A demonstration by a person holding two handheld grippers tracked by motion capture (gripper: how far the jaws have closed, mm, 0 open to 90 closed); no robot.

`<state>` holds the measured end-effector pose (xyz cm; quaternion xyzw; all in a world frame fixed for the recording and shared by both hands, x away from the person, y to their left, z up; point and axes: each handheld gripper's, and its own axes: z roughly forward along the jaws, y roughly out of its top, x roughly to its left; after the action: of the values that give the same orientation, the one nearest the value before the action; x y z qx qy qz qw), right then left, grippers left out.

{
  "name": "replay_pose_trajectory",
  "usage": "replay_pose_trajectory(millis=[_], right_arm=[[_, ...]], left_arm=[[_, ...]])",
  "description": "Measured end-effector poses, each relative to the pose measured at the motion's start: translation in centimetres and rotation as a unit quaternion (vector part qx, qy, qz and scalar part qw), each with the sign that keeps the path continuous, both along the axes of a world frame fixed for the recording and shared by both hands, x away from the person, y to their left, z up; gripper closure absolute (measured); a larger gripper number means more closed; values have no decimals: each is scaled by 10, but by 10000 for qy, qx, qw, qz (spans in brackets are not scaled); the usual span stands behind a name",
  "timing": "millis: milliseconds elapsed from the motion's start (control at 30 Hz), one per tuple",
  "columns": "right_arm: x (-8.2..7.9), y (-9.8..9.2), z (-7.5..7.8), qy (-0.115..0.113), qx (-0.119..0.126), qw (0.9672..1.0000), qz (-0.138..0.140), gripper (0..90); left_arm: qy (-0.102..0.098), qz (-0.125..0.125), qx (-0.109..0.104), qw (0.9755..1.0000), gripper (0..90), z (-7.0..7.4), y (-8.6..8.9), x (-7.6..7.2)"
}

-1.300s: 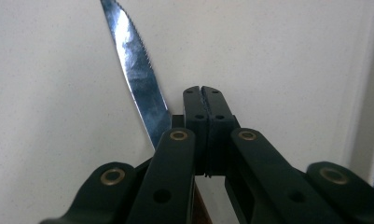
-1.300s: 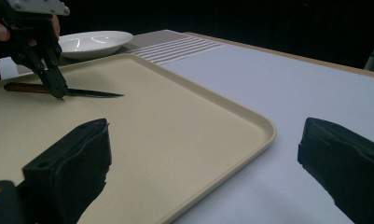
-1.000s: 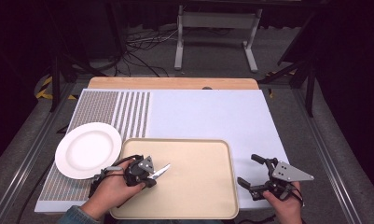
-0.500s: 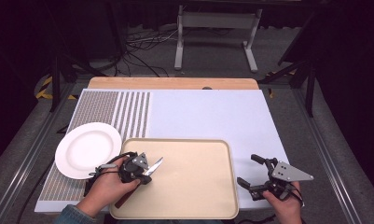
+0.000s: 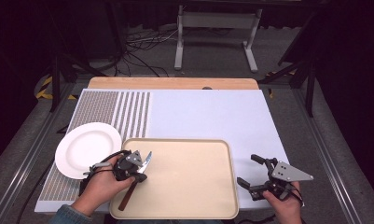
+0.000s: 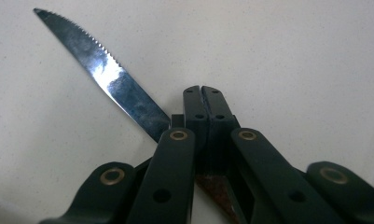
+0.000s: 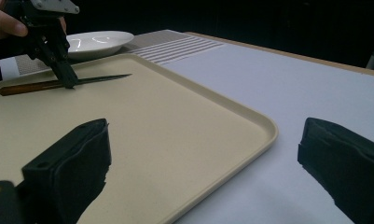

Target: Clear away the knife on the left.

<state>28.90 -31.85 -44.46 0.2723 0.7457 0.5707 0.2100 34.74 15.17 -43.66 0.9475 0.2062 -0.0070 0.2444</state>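
Left gripper [image 5: 137, 169] was clamped on the knife [image 5: 134, 179], blade pointing toward the tray's [image 5: 194, 177] far-left corner, plate [image 5: 82, 147] probably just beyond; right gripper [image 5: 252, 175] sat wide open, 1 tray-width away.

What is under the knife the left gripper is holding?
The beige tray lies under the knife, which the left gripper is shut on where blade meets handle. Its brown handle end appears to rest on the tray; whether the blade touches it is hidden by the jaws.

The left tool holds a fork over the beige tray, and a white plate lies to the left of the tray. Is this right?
Not quite: the left tool holds a knife, not a fork; the left gripper view shows its serrated blade. It is over the beige tray, with the white plate at the tray's left.
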Motion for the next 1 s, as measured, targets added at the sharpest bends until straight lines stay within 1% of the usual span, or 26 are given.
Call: replay_pose_trajectory(millis=[233,267,333,433,533,567,600,700,733,833,900,1000], right_arm=[[0,0,0,4,-15,10000,-5,29],[0,0,0,4,-13,10000,-3,29],[0,0,0,4,-26,10000,-1,29],[0,1,0,-2,-23,10000,3,28],[0,1,0,4,-21,10000,1,28],[0,1,0,6,-29,10000,1,28],[0,1,0,-2,-18,10000,10,28],[0,1,0,9,-30,10000,7,28],[0,1,0,9,-32,10000,10,28],[0,1,0,10,-31,10000,10,28],[0,1,0,11,-34,10000,11,28],[0,2,0,12,-23,10000,14,28]], left_arm=[[-21,46,-3,10000,900,0,4,-1],[-14,84,-8,10000,900,0,4,-1],[-8,58,-24,10000,900,-1,5,-1],[7,103,-39,9999,900,-1,7,-2],[-24,89,-30,10000,900,-1,8,-2],[-25,134,-12,9999,900,-1,10,-3],[-24,162,-55,9999,900,-1,10,-3],[-45,154,-30,9999,900,-1,12,-2],[-25,213,-74,9997,900,-1,13,-3],[-26,312,-63,9995,900,-1,15,-3],[-66,356,-20,9993,900,-1,17,-2],[-51,405,-38,9992,900,-1,19,-2]])
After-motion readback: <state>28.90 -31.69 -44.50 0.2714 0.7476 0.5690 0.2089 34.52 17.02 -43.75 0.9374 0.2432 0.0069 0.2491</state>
